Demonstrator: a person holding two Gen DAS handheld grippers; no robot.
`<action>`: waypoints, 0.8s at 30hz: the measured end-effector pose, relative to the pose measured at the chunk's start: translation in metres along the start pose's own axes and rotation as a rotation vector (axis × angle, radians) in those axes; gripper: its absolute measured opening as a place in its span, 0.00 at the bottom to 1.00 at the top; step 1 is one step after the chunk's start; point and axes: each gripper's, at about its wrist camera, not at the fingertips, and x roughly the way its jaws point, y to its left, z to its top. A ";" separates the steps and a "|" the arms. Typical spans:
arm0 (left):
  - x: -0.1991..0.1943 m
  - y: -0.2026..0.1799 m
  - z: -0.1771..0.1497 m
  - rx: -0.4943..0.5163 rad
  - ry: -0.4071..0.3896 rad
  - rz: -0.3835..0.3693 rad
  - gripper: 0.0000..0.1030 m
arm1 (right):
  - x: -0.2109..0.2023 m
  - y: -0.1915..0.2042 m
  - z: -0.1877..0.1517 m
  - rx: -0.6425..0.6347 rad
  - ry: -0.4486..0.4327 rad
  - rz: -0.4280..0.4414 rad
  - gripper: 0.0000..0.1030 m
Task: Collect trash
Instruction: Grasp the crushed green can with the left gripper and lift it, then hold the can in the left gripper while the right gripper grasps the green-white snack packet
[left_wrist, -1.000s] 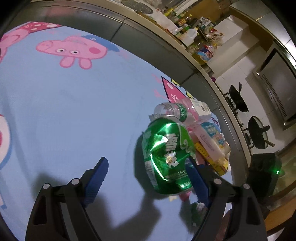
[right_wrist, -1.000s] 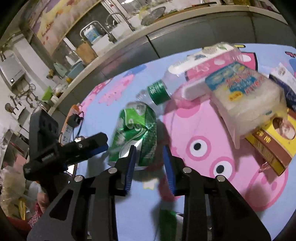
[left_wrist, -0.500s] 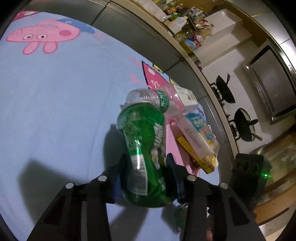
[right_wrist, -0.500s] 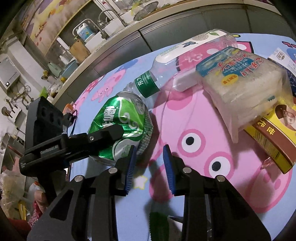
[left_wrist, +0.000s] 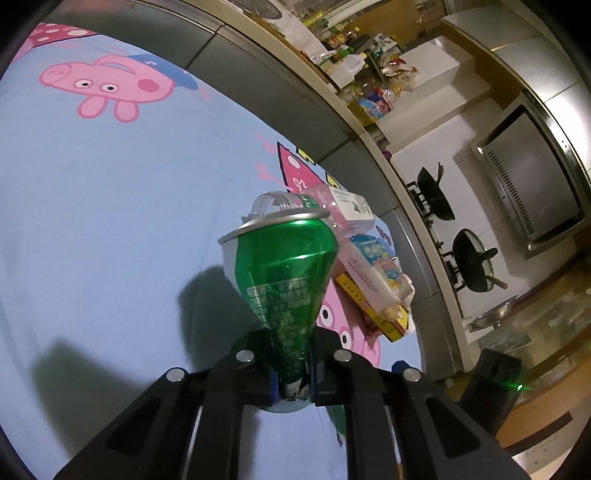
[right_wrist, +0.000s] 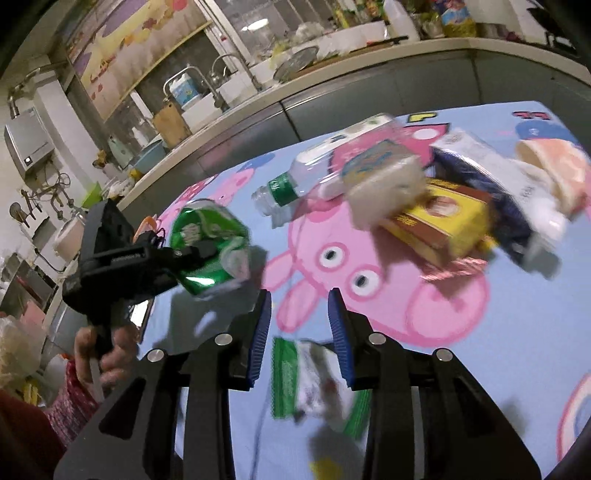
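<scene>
Left gripper (left_wrist: 293, 363): its jaws have just been closing and now pinch the crushed green metal can (left_wrist: 282, 280) flat at its lower end. The can sticks up off the cloth.
Right gripper (right_wrist: 299, 332): its jaws have just been opening a little. They stand part open and hold nothing. A green and white wrapper (right_wrist: 317, 384) lies on the cloth just under them.
Only in the left view: a stove with two black pans (left_wrist: 454, 229) and a shiny steel hood (left_wrist: 532, 184) on the right.
Only in the right view: the person's hand (right_wrist: 107, 354) around the left gripper's black handle, and a sink with taps (right_wrist: 221, 85) far back.
Trash pile: a clear plastic bottle with a green label (right_wrist: 295, 188), a pink pack of tissues (right_wrist: 384, 181), a yellow cardboard box (right_wrist: 443, 221) and a dark blue and white bag (right_wrist: 495, 184) lie close together, past the can.
Surface: a light blue cloth with pink cartoon pigs (left_wrist: 92, 221).
Room: a kitchen with grey cupboards (left_wrist: 229, 74) and a crowded counter.
</scene>
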 end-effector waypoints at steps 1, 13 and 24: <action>-0.003 0.000 -0.001 -0.001 -0.002 0.000 0.11 | -0.007 -0.002 -0.004 -0.004 -0.007 -0.014 0.34; -0.024 0.008 -0.020 -0.042 -0.004 -0.007 0.11 | -0.024 -0.012 -0.029 -0.010 -0.002 -0.063 0.39; -0.024 -0.002 -0.024 -0.016 0.011 -0.023 0.11 | -0.034 -0.018 -0.039 0.007 -0.010 -0.103 0.54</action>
